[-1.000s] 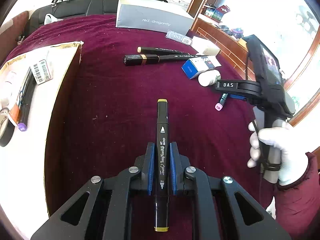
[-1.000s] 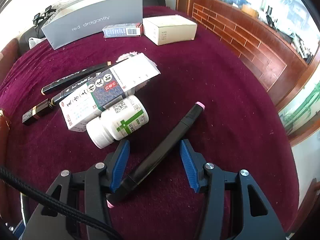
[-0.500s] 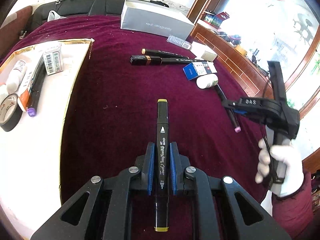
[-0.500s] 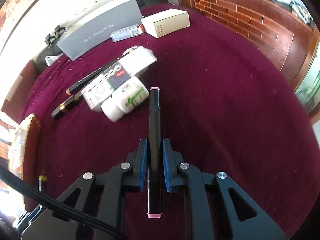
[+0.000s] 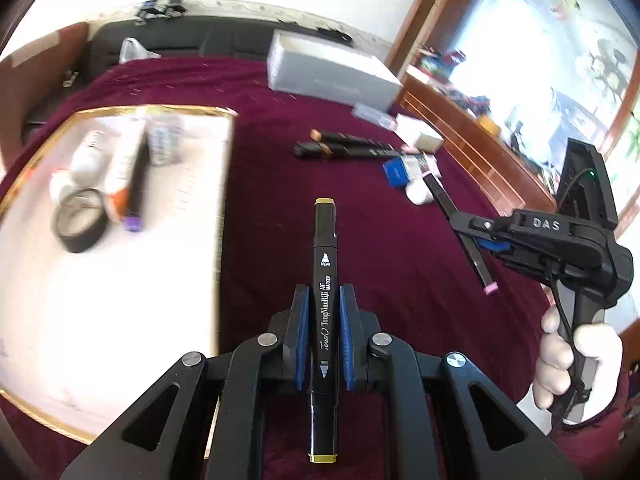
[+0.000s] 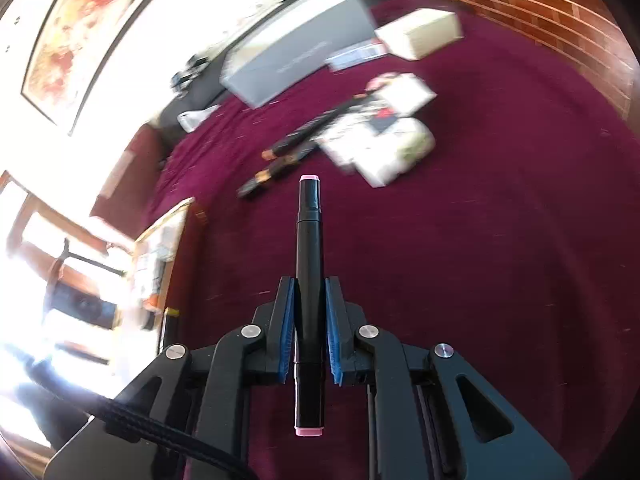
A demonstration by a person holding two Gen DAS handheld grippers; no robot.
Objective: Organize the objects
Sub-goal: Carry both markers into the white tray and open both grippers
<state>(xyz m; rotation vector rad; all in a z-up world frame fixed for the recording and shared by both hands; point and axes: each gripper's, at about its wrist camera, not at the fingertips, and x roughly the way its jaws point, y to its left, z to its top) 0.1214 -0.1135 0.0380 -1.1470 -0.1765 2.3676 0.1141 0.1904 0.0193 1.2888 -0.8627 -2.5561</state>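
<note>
Pink-capped marker point(image 6: 308, 280), loose a second ago, is now clamped in the right hand-held gripper point(image 6: 308, 322); left hand-held gripper point(image 5: 324, 334) holds the yellow-capped marker point(image 5: 325, 280), both ready for the tray point(image 5: 120, 111).

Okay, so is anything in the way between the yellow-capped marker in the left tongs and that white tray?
Nothing visible. The yellow-capped marker sits clamped in the left tongs, and only bare maroon cloth lies between it and the white tray, whose near part is bare.

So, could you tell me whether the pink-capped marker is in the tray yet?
Not yet. The pink-capped marker is clamped in the right hand-held gripper, above the maroon cloth, beside the tray.
</note>
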